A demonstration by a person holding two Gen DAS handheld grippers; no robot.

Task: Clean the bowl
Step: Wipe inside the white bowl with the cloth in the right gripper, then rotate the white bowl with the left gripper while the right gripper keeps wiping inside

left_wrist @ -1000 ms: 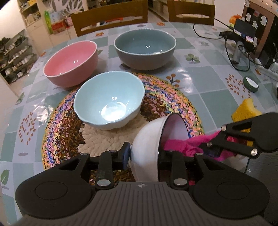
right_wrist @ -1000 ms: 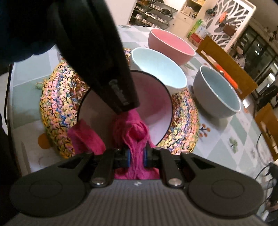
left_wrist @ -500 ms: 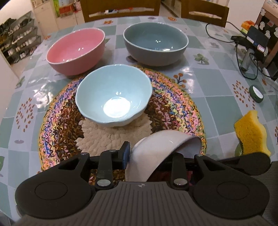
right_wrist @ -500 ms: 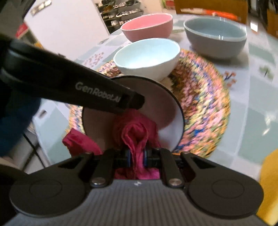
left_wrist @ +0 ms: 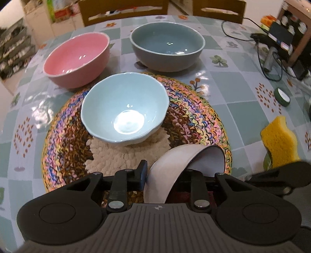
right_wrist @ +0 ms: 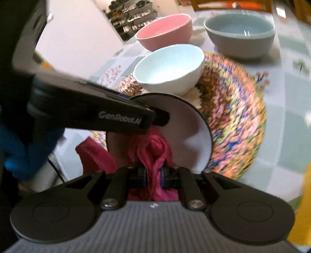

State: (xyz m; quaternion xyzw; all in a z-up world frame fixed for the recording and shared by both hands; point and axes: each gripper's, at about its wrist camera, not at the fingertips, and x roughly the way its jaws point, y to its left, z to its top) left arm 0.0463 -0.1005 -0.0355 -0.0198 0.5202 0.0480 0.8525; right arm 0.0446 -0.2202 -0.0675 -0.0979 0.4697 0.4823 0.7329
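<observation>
Home dining room, patterned tablecloth (left_wrist: 239, 109), wooden chairs (left_wrist: 124, 9), shoe rack (left_wrist: 11, 48)

The only readable lettering is "GenRobot.AI", printed in pale grey along the side of a black plastic arm of the left tongs (right_wrist: 162, 118), seen from the right wrist view. Nothing else carries writing that can be made out.

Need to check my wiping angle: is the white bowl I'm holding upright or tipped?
Tipped. The white bowl stands on edge, opening facing the right tool, whose pink cloth sits inside.
</observation>
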